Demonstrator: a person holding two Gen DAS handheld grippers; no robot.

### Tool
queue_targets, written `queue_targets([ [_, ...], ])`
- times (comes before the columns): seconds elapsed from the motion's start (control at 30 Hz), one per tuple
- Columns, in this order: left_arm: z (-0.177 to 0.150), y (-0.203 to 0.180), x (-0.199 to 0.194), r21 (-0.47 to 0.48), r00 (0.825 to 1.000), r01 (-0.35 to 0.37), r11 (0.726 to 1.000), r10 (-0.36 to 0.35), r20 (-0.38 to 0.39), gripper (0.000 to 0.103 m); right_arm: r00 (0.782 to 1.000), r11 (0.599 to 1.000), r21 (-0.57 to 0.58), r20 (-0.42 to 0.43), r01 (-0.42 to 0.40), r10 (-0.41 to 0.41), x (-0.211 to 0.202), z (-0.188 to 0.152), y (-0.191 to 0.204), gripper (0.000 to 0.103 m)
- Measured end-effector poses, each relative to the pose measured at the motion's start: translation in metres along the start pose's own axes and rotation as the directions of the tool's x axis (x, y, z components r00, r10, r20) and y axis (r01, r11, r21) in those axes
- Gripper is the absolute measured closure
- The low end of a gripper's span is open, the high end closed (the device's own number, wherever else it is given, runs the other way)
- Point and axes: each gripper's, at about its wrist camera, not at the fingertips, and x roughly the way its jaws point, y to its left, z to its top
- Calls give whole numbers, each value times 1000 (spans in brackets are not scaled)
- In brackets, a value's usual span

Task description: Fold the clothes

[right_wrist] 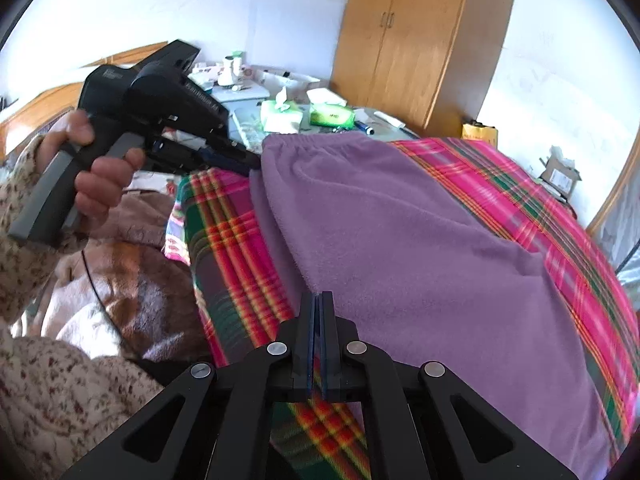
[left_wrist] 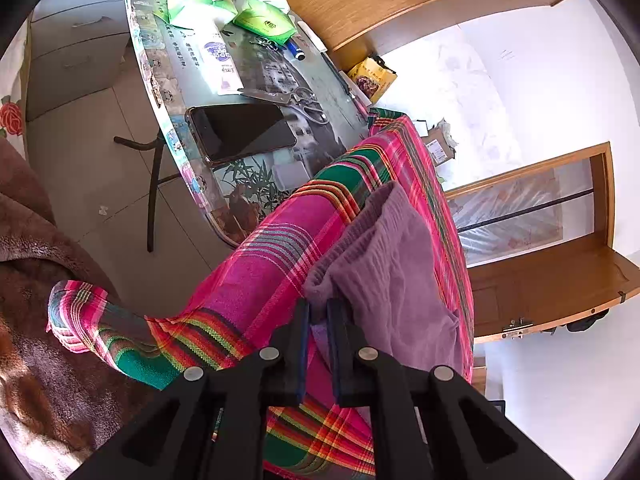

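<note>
A purple fleece garment [right_wrist: 400, 240] lies spread on a pink, green and red plaid cloth [right_wrist: 240, 264] that covers the table. In the left wrist view my left gripper [left_wrist: 318, 308] is shut on the garment's elastic edge [left_wrist: 384, 264] and lifts it a little off the plaid cloth [left_wrist: 272, 264]. The right wrist view shows that same left gripper [right_wrist: 252, 164] at the garment's far left corner. My right gripper [right_wrist: 319, 300] is shut at the garment's near edge; I cannot tell whether cloth is pinched between its pads.
Past the cloth, the table's bare end [left_wrist: 180, 80] holds a phone [left_wrist: 240, 132], scissors [left_wrist: 308, 108], tissue packs [left_wrist: 200, 0], a tube and a pen. A brown blanket [left_wrist: 48, 320] lies to the left. A wooden wardrobe [right_wrist: 420, 40] stands behind.
</note>
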Motion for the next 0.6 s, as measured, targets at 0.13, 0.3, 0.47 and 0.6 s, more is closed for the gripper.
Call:
queue_targets([
  [0.13,0,1,0,-4,1000,7,1000,-7,-1,93,999,1000,-25,-42,4,-5,7,-7,4,101],
  [0.3,-1,1,-1,-4,1000,10,1000,-10,0,93,999,1000,-25,-46,7,-8,9,-8,3,101],
  [0.47,0,9,-2,-58,998,60,997,-61,-13,93,998,999,-47,-59,16,-18,12,-8,8,100],
  [0.6,-1,11,-6,-69,996,82,994,-83,-12,85,998,999,-51,-65,9,-13,9,-7,7,98],
])
